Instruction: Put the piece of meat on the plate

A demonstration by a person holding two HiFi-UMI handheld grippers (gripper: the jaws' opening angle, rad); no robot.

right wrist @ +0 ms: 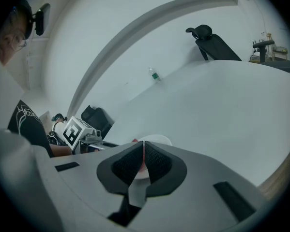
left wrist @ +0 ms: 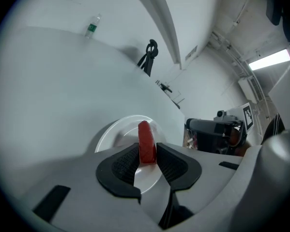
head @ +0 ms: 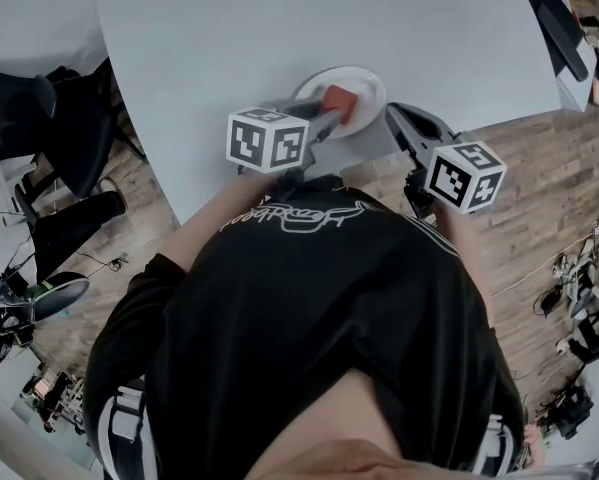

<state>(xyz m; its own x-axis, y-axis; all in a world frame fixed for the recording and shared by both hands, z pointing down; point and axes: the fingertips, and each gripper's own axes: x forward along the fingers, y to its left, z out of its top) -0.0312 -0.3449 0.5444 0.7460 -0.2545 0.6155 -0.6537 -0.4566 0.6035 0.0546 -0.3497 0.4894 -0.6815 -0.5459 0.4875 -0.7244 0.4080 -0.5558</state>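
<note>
Left gripper [left wrist: 147, 147] | fingers [left wrist: 121, 164] clamp piece of meat [left wrist: 145, 138] on edge, plate [left wrist: 110, 132] directly beneath | right gripper [right wrist: 143, 147] | fingers [right wrist: 128, 166] nearly together, empty

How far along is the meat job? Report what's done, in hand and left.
Done: the piece of meat is off the table and over the plate. In hand: the left gripper grips it between its pads; whether it touches the plate yet is unclear. The right gripper is shut and empty, near the plate. Left: set the meat down, let go.
</note>
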